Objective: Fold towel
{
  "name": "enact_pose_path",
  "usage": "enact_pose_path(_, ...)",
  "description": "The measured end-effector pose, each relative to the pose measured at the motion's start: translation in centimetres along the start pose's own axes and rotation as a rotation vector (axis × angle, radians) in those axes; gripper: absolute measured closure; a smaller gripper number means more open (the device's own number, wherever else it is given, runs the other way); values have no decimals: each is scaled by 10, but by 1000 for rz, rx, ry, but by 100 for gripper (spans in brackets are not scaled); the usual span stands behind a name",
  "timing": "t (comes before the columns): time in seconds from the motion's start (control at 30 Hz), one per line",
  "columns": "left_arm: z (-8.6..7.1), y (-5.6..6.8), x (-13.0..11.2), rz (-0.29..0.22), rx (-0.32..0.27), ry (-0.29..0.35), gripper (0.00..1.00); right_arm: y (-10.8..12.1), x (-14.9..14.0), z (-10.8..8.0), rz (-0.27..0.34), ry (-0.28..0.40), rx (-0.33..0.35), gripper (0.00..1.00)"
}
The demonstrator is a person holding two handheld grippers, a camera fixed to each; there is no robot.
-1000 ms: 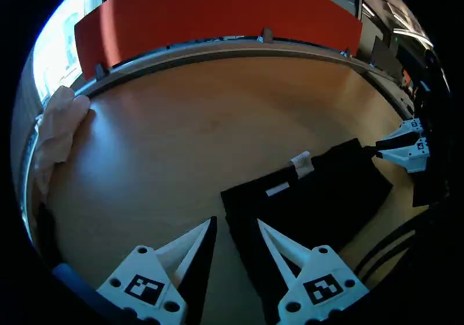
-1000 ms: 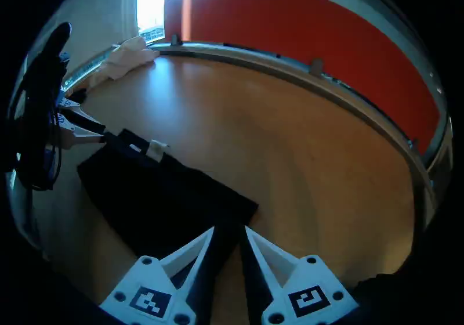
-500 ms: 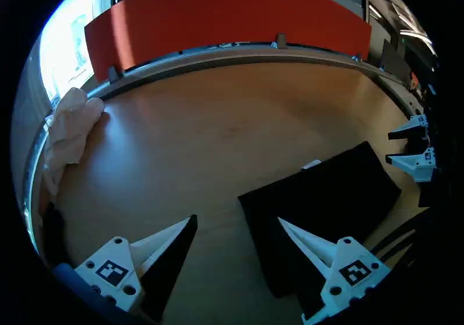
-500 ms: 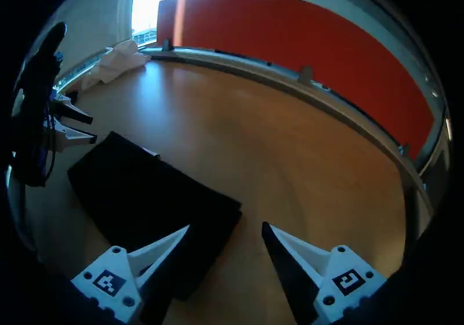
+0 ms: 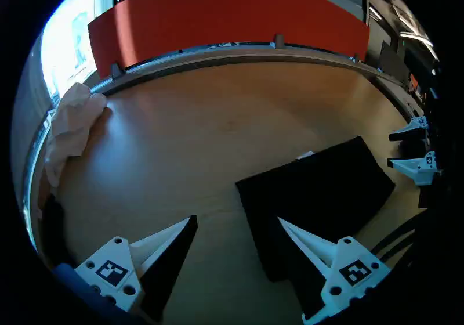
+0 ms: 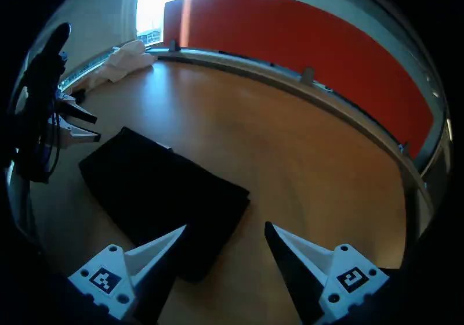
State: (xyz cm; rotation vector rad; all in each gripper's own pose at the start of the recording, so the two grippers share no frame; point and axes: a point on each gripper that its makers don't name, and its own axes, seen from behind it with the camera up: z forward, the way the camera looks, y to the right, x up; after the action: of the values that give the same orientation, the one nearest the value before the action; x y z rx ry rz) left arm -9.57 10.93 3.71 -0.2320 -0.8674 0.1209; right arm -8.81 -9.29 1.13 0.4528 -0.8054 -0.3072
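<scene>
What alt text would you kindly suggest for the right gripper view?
A folded black towel lies on a wooden table before the open right gripper. The left gripper, also open, hovers by its far end; a red panel stands behind.

Blown-out window glare, dim fisheye-warped edges.

The towel (image 5: 316, 191) is plain black, with a small white tag (image 5: 305, 155) at one edge. The table (image 5: 203, 122) is warm orange-brown wood with a faint grain, bordered by a grey rail (image 5: 232, 52). The panel (image 5: 232, 17) behind it is a flat red-orange. The crumpled cloth (image 5: 72, 122) is creamy white. The left gripper (image 5: 236, 219) and the right gripper (image 6: 225, 225) have white fingers with black inner faces, each finger bearing a black-and-white square marker.
</scene>
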Motion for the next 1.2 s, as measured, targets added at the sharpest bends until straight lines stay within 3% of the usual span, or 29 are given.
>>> enact_pose_path(0.37,-20,6,-23,-34,1,-8,8,-14,-20,-23,-4,-6,14,5)
enact_pose_path(0.67,-30,9,-31,-47,5,-9,8,-17,-24,-27,-29,-16,42,5)
enact_pose_path(0.93,-47,5,-40,-61,21,-7,8,-24,-36,-25,-95,-57,102,6)
enact_pose_path(1.2,-65,-1,-58,-93,46,-11,8,-27,-50,-22,-178,-104,156,13)
